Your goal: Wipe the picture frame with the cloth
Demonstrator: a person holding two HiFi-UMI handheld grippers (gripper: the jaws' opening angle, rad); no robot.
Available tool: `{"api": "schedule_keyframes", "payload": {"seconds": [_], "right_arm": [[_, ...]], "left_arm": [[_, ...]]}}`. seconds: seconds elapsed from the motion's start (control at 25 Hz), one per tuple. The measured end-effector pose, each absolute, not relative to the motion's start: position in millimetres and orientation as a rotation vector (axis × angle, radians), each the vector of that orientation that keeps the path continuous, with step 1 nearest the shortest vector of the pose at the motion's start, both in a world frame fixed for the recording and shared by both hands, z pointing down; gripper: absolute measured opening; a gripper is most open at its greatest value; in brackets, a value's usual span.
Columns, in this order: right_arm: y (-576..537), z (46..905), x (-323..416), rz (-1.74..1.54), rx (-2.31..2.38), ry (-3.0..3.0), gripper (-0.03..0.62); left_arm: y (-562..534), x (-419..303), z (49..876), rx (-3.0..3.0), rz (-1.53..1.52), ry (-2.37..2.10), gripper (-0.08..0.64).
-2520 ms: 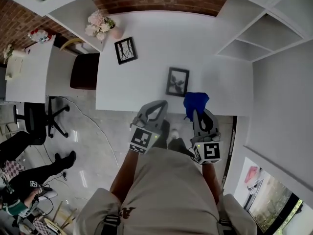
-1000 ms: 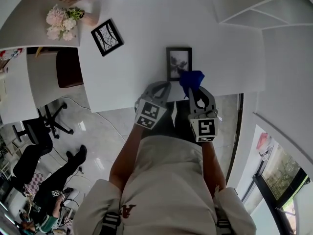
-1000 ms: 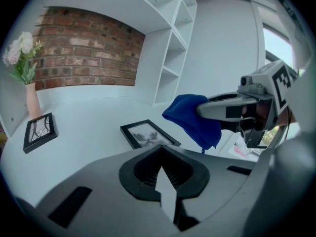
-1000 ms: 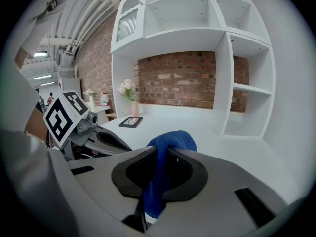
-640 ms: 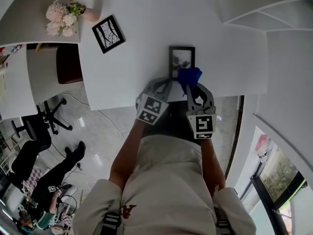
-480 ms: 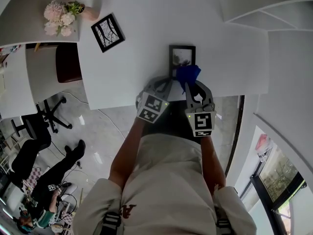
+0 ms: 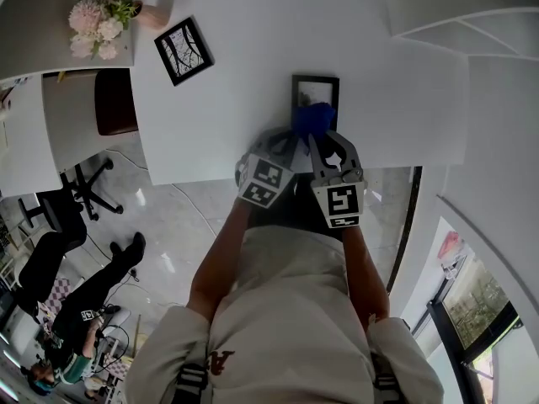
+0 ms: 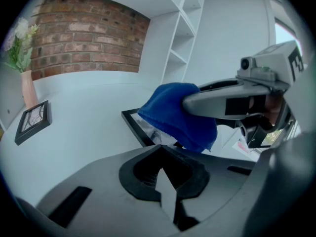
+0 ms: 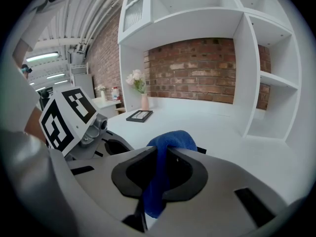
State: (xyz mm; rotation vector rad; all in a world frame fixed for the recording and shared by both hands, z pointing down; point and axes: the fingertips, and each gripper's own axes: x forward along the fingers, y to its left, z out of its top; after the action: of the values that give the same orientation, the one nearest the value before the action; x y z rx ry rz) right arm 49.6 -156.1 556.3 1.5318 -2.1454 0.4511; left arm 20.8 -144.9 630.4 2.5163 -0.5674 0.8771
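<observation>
Blue fleecy cloth (image 7: 312, 118), pinched by right gripper (image 7: 321, 144) jaws, overhangs black-rimmed picture frame (image 7: 316, 87); left gripper (image 8: 161, 151) jaws together.

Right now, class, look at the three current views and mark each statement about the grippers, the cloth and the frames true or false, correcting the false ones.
1. The right gripper has its jaws shut on the blue cloth. True.
2. The left gripper grips the picture frame. False: its jaws are together on nothing, and the frame lies beyond them.
3. Two frames lie on the white table. True: the second frame lies further left.
4. The flowers stand right beside the frame nearest the cloth. False: they stand far off to the left, near the second frame.
</observation>
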Motion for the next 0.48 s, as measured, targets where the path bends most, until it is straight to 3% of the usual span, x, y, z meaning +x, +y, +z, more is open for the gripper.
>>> {"api": "schedule_keyframes", "payload": {"seconds": [0.48], "right_arm": [[-171, 581, 30, 0.504, 1.432, -2.192, 0.034]], "left_arm": [[-147, 19, 632, 2.492, 0.884, -0.601, 0.002]]}}
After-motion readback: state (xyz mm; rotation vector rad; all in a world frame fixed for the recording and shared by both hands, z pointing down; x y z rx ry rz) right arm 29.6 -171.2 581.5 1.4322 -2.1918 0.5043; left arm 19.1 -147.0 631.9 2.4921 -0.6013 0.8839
